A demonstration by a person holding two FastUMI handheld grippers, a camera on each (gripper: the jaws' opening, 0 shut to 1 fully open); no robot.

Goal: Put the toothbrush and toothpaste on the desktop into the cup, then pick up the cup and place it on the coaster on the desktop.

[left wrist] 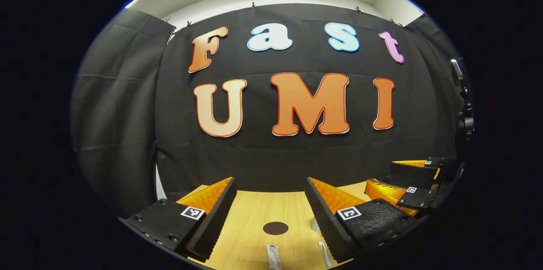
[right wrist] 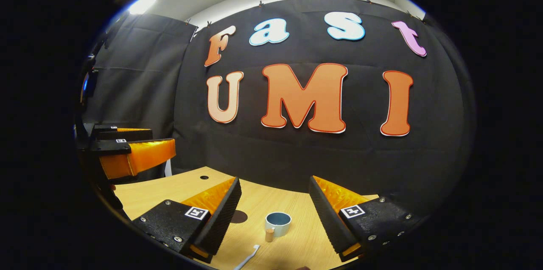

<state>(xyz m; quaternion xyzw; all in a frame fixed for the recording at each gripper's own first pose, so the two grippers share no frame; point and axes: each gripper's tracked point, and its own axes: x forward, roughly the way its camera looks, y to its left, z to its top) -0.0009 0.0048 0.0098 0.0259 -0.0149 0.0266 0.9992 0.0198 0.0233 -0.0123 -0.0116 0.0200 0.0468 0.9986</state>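
Left gripper (left wrist: 271,206) is hovering above the desktop (left wrist: 254,215) with fingers apart, gripping nothing. Toothpaste (left wrist: 274,257), coaster (left wrist: 275,228) and toothbrush (left wrist: 326,254) are lying below it. Right gripper (right wrist: 275,202) is hanging fingers apart over the cup (right wrist: 278,223).

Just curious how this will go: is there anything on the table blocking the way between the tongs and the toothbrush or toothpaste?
Nothing visible. The toothpaste and toothbrush lie on bare table below the open left tongs.
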